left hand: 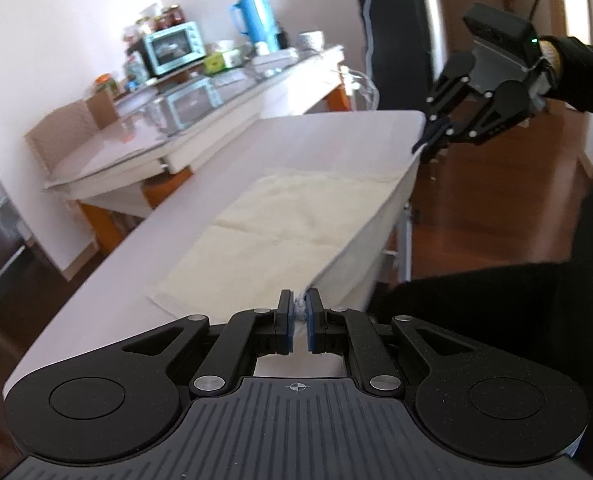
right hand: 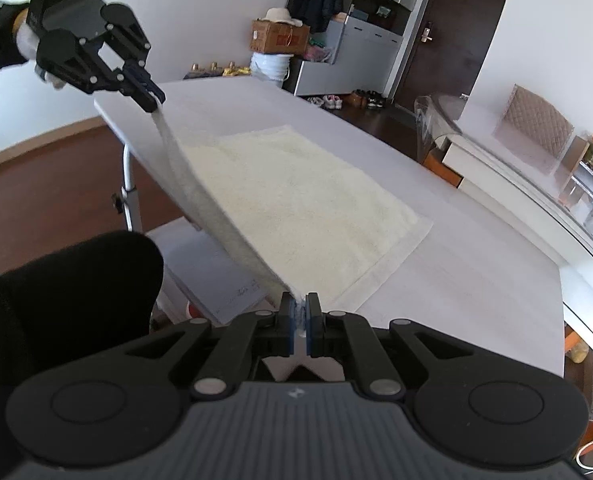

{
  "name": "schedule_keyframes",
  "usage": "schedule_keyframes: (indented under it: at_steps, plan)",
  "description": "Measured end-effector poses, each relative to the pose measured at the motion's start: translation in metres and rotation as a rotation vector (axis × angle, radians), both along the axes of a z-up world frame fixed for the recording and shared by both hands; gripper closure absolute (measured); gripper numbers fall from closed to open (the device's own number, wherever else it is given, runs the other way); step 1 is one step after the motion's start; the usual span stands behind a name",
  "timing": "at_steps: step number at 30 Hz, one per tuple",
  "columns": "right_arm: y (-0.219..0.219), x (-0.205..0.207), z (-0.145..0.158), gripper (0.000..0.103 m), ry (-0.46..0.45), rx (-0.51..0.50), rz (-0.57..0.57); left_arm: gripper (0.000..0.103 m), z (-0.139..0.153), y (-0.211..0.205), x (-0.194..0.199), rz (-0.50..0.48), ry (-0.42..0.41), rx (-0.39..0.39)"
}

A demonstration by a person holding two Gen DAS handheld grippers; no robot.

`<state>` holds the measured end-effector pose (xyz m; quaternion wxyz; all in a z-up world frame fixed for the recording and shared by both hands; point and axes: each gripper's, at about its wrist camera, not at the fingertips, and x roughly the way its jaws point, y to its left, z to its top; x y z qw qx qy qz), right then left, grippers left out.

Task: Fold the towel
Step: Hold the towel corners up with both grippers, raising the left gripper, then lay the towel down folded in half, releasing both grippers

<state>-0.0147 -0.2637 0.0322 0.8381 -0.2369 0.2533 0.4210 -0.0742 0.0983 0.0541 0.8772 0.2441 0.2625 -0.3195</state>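
A cream towel (left hand: 280, 232) lies on the white table (left hand: 176, 248), with its near long edge lifted off the surface. My left gripper (left hand: 300, 312) is shut on one corner of that edge. My right gripper (left hand: 428, 144) is shut on the other corner, above the table's far right corner. In the right wrist view the towel (right hand: 304, 208) spreads across the table (right hand: 476, 264); my right gripper (right hand: 300, 312) pinches the near corner and my left gripper (right hand: 154, 100) pinches the far one. The raised edge stretches taut between them.
A second table (left hand: 200, 120) behind holds a blue toaster oven (left hand: 174, 48), a blue thermos (left hand: 256, 12) and jars. A black cabinet (left hand: 396, 36) stands at the back. A padded chair (right hand: 536, 124), boxes (right hand: 278, 36) and a dark door (right hand: 456, 32) show across the room. Wood floor surrounds the table.
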Motion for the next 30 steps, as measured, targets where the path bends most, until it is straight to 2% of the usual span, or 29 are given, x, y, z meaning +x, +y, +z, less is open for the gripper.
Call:
schedule_keyframes:
  at_steps: [3, 8, 11, 15, 20, 27, 30]
  plan:
    - [0.002, 0.022, 0.018, 0.097, 0.016, 0.053, -0.01, 0.097, 0.009, 0.004, 0.02, 0.047, -0.01, -0.015]
    - [0.014, 0.077, 0.044, 0.097, 0.067, 0.111, -0.029, 0.097, 0.019, 0.014, 0.076, 0.168, 0.024, -0.054]
    - [0.024, 0.114, 0.047, 0.097, 0.109, 0.119, -0.049, 0.097, 0.018, 0.021, 0.106, 0.211, 0.053, -0.07]
    - [0.037, 0.171, 0.034, 0.097, 0.207, 0.143, -0.096, 0.096, 0.007, 0.027, 0.148, 0.267, 0.1, -0.075]
    - [0.049, 0.217, 0.003, 0.097, 0.292, 0.121, -0.16, 0.096, -0.023, 0.027, 0.196, 0.312, 0.175, -0.056]
    - [0.051, 0.243, -0.03, 0.097, 0.373, 0.119, -0.227, 0.095, -0.052, 0.03, 0.212, 0.336, 0.206, -0.036]
    - [0.049, 0.246, -0.034, 0.093, 0.354, 0.124, -0.256, 0.087, -0.059, 0.03, 0.212, 0.347, 0.194, -0.01]
